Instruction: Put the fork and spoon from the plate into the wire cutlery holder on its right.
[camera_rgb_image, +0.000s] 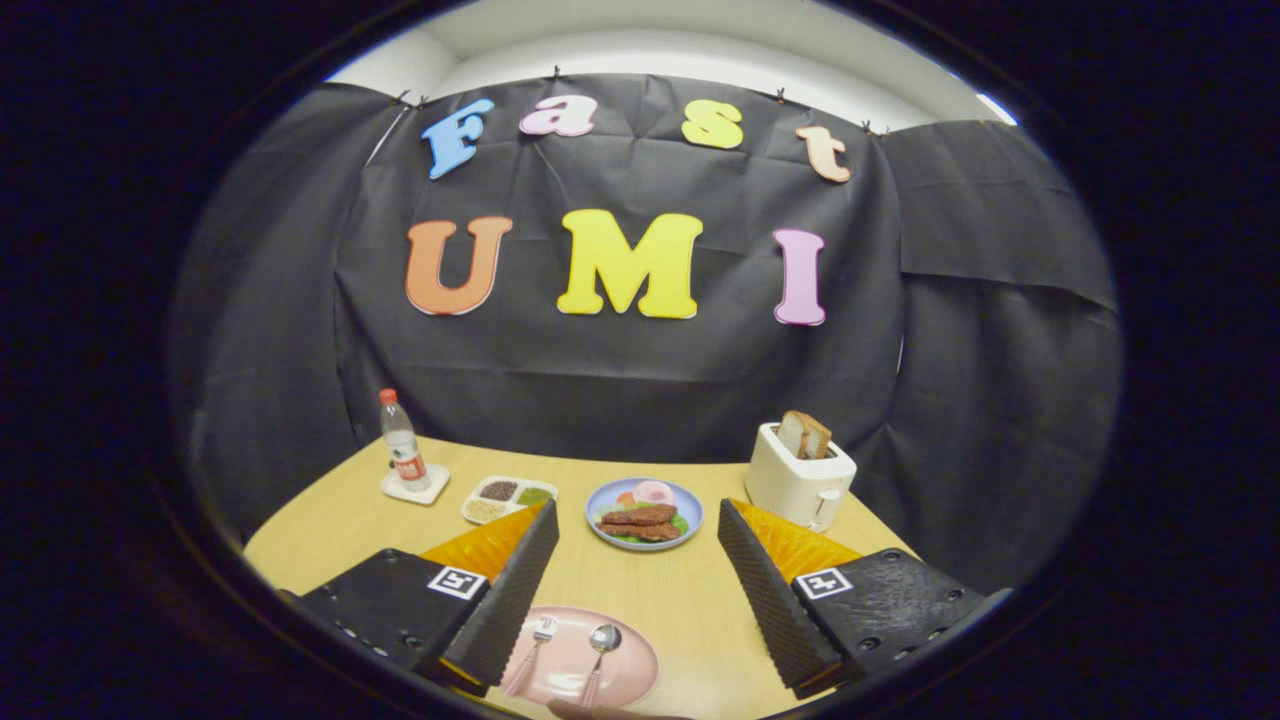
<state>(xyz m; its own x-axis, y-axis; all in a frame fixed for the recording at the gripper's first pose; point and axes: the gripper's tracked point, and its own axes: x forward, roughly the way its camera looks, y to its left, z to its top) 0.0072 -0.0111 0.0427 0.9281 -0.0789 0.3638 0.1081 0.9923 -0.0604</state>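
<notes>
On the left of the wooden table (690, 600), a clear water bottle (402, 452) with a red cap stands upright on a white coaster (415, 486). Just beside it lies a white divided tray (507, 497) with dark, pale and green fillings too small to identify. The tool (638, 530) hovers with its fingers wide apart, holding nothing. Between them, low down, sits a pink plate (625, 668), its left edge hidden by the left finger; on it lie a fork (535, 650) and a spoon (600, 648), side by side, pink-handled with silver heads. Beyond the fingers, a blue plate (690, 522) holds meat slices and greens. Rightward, a white toaster (798, 482) carries toast (805, 434).
</notes>
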